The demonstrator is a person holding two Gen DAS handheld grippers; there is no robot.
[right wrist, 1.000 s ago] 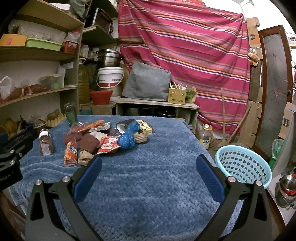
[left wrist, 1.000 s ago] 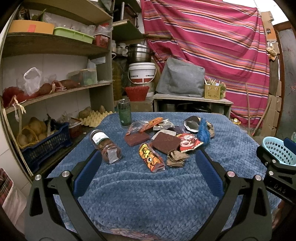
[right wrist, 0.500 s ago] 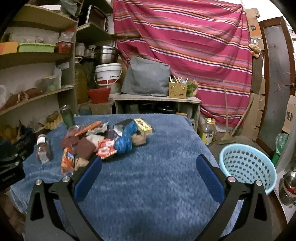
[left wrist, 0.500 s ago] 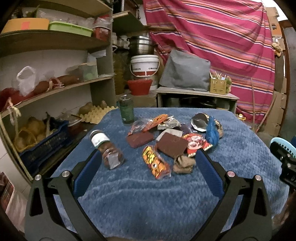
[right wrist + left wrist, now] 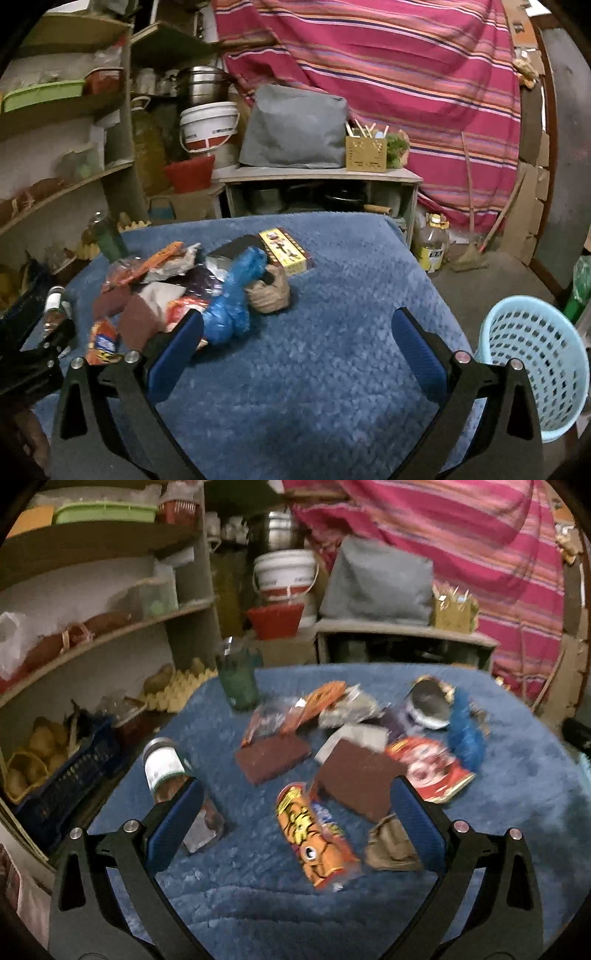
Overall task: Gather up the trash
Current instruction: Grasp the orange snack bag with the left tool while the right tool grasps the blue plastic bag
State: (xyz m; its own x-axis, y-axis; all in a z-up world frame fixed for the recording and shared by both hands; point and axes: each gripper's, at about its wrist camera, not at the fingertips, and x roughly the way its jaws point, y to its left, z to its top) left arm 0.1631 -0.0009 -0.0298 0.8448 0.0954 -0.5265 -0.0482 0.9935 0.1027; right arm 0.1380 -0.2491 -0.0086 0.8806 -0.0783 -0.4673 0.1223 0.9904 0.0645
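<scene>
A pile of trash lies on the blue-covered table (image 5: 258, 897): an orange snack wrapper (image 5: 314, 842), two brown pads (image 5: 273, 757), a red packet (image 5: 428, 768), a crumpled brown paper (image 5: 391, 845) and a blue plastic bag (image 5: 236, 295). My left gripper (image 5: 295, 823) is open, low over the table, with the orange wrapper between its fingers' line. My right gripper (image 5: 295, 347) is open and empty over bare cloth, right of the pile. A light blue basket (image 5: 535, 365) stands off the table's right edge.
A jar (image 5: 166, 775) lies on its side by the left fingertip and a green glass (image 5: 238, 679) stands at the back. A twine ball (image 5: 267, 293) and a small box (image 5: 284, 251) lie behind the pile. Shelves (image 5: 92, 642) line the left side.
My left gripper has moved forward and down toward the pile, so the orange wrapper is much closer. My right gripper has drifted slightly forward. Both stay open.
</scene>
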